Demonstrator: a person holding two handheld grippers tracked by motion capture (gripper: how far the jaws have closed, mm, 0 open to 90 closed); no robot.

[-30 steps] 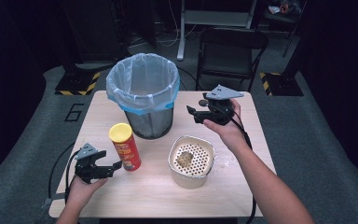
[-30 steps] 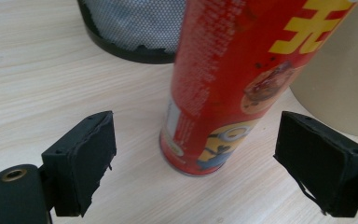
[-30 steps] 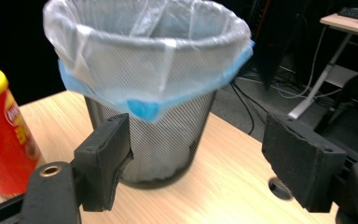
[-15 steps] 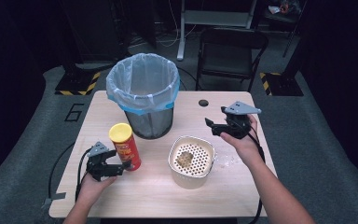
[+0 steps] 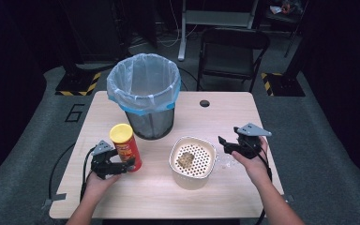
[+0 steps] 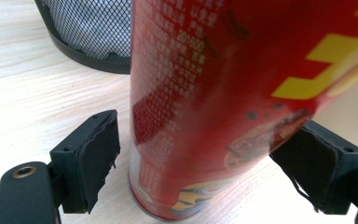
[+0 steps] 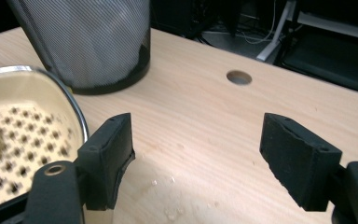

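Note:
A red chips can (image 5: 126,147) with a yellow lid stands upright on the table's front left. My left gripper (image 5: 127,165) straddles its lower part. In the left gripper view the can (image 6: 205,93) stands between the jaws of the left gripper (image 6: 209,163), with a gap at the left pad (image 6: 95,154), so the gripper is open. A white bowl (image 5: 190,180) with a perforated insert holds brown crumbs (image 5: 186,160). My right gripper (image 5: 222,144) hovers low just right of the bowl, open and empty. In its own view the right gripper (image 7: 198,149) has the bowl rim (image 7: 70,105) at its left jaw.
A mesh waste bin (image 5: 145,93) with a clear blue-edged liner stands behind the can and the bowl, also seen as the bin (image 7: 88,42). A cable hole (image 5: 204,103) lies at the table's back. Small crumbs (image 7: 170,212) dot the wood by the right gripper. A folding chair (image 5: 232,51) stands beyond the table.
My right hand has come down and toward the front right, from beside the bin to beside the bowl. The left gripper has edged right around the can's base.

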